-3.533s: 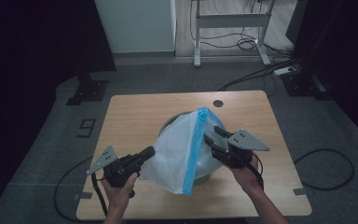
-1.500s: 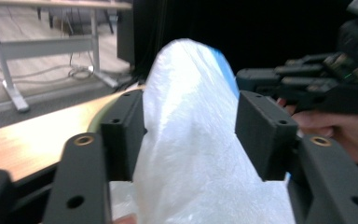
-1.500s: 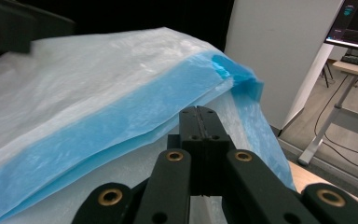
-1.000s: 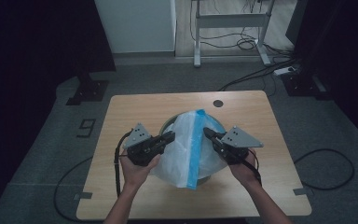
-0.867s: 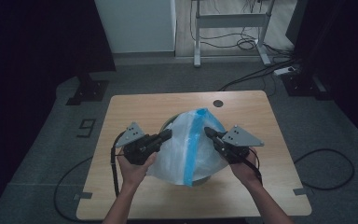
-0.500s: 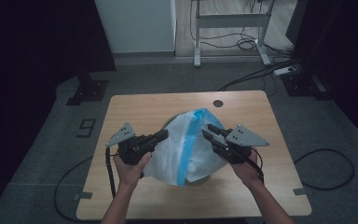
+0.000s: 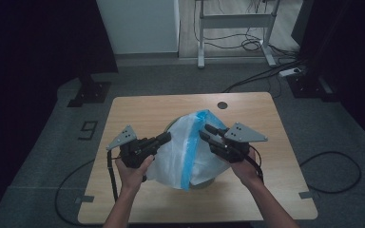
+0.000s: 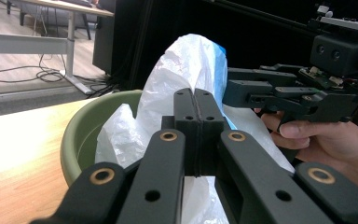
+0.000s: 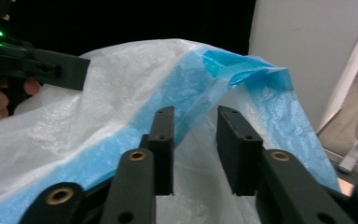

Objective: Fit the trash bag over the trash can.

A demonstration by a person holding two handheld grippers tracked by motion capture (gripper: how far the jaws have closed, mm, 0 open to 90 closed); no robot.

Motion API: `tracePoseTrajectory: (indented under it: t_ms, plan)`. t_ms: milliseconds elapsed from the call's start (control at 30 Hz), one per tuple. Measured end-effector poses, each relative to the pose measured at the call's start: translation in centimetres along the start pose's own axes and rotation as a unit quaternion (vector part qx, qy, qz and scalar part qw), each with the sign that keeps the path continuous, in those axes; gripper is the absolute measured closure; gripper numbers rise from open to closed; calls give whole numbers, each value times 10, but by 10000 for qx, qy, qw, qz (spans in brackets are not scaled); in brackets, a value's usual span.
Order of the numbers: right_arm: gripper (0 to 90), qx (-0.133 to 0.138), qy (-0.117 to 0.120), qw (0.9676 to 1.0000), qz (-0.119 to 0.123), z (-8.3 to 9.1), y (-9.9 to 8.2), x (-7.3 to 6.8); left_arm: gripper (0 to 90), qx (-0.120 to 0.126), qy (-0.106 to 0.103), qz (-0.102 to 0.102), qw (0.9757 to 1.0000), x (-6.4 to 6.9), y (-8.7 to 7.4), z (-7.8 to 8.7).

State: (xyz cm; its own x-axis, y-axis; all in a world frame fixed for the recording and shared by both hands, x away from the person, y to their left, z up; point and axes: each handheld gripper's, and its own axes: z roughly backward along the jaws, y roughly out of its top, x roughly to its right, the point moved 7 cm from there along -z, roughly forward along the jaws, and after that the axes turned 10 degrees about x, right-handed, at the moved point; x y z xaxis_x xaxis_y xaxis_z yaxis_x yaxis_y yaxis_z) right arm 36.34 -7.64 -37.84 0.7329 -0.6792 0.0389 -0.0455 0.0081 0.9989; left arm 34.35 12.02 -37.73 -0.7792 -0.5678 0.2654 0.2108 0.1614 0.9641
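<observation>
Two grippers are working a white and blue bag (image 7: 190, 147) over a green bowl (image 8: 77, 140) on the table (image 7: 138, 107).

The bag is lying in and over the bowl near the table's middle, its blue band (image 9: 214, 74) rising toward the far side. The left gripper (image 8: 196, 112) is pinching the bag's left side, its jaws pressed flat together with a thin fold of film running up between them. The right gripper (image 9: 195, 149) is holding its jaws partly apart at the blue band; they have just been opening and then closing a little, the film is lying in the gap, and the pads are not pressing on it. Both hands (image 7: 132, 172) are gripping the tools from the near edge.
</observation>
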Motion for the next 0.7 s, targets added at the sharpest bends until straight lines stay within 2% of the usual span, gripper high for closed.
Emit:
tracePoseTrajectory:
  t_ms: [167,267,500,700]
  plan:
    - [838,44,38,9999,-111,-3,2,0,897,23,1,29,10000,-1,0,1]
    - [884,53,34,9998,-164,-4,2,1,897,37,-1,64,10000,-2,0,2]
    - [892,118,-60,9998,-173,-2,4,3,897,206,65,144,9997,-6,3,4]
    - [892,205,-84,9993,-298,1,5,10,898,481,67,525,9974,-16,13,4]
